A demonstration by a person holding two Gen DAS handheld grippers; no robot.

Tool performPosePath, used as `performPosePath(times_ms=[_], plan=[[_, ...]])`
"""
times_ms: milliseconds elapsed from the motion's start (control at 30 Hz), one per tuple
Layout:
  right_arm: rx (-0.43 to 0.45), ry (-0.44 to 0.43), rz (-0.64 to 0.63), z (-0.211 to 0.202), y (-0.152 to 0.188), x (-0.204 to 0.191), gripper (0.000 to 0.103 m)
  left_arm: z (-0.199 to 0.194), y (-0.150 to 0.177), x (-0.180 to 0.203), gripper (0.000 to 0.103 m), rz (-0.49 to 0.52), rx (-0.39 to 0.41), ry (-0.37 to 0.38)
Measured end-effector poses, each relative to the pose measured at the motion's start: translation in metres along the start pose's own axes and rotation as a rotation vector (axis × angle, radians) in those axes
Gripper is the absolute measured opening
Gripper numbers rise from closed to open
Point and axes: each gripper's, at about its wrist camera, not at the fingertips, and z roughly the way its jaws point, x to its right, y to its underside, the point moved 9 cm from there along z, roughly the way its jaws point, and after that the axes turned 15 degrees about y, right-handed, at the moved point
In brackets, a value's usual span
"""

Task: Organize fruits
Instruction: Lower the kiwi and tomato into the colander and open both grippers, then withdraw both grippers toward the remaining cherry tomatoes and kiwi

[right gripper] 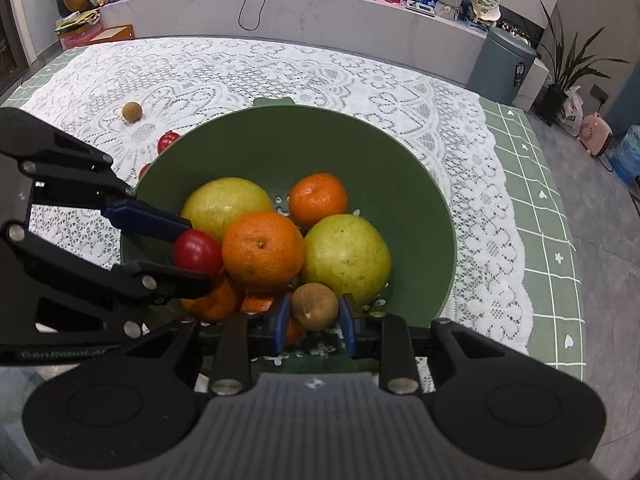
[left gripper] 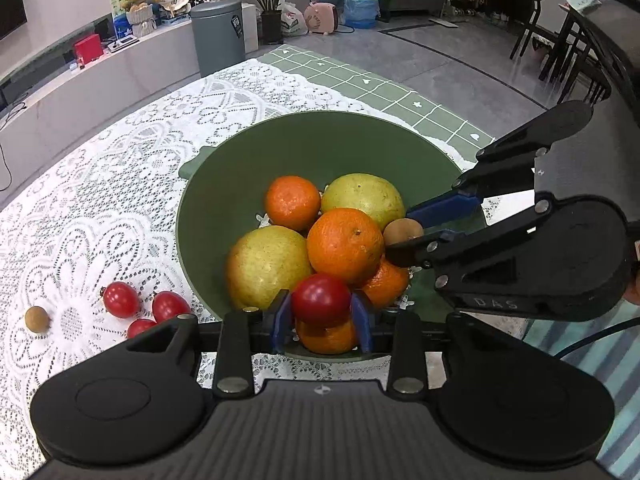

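Observation:
A green colander bowl (left gripper: pixel 248 168) (right gripper: pixel 400 168) on the lace tablecloth holds several oranges (left gripper: pixel 345 245) and two yellow-green fruits (left gripper: pixel 269 266). My left gripper (left gripper: pixel 322 320) is shut on a red cherry tomato (left gripper: pixel 321 300) (right gripper: pixel 197 251) over the bowl's near side. My right gripper (right gripper: pixel 314 322) is shut on a small brown longan (right gripper: pixel 314 306) (left gripper: pixel 402 232), also over the fruit pile. Three more cherry tomatoes (left gripper: pixel 121 299) and another longan (left gripper: pixel 37 319) (right gripper: pixel 132 112) lie on the cloth left of the bowl.
The white lace cloth (right gripper: pixel 240 76) covers a green checked table (right gripper: pixel 552 216). A grey bin (left gripper: pixel 218 34), a plant and a water jug stand on the floor beyond. A white counter with clutter runs along the back.

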Motion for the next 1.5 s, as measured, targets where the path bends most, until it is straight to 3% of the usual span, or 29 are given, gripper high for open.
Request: performPosePath(times_ms=[267,567,700,833,967,1167,1500], plan=[[0.013,0.013,-0.002,-0.008,-0.004,-0.002,0.027,-0.008,-0.001,0.004,0.056,0.001,0.025,0.007],[0.066,0.074,0.037,-0.030,-0.013,0.007,0.056,-0.031,-0.005,0.009,0.065,0.010,0.075,-0.006],[0.114,0.104,0.061,-0.047,-0.018,0.008,0.065,-0.044,-0.004,0.010,0.066,0.002,0.111,-0.011],[0.158,0.115,0.096,-0.063,-0.022,0.005,0.066,-0.060,-0.003,0.008,0.066,-0.013,0.152,-0.025],[0.203,0.103,0.165,-0.080,-0.025,0.000,0.074,-0.078,0.001,0.003,0.066,-0.014,0.189,-0.073],[0.221,0.070,0.262,-0.094,-0.023,-0.014,0.074,-0.102,0.016,-0.011,0.066,-0.058,0.231,-0.127],[0.208,-0.022,0.300,-0.094,-0.022,-0.072,0.074,-0.135,0.044,-0.048,0.067,-0.177,0.283,-0.183]])
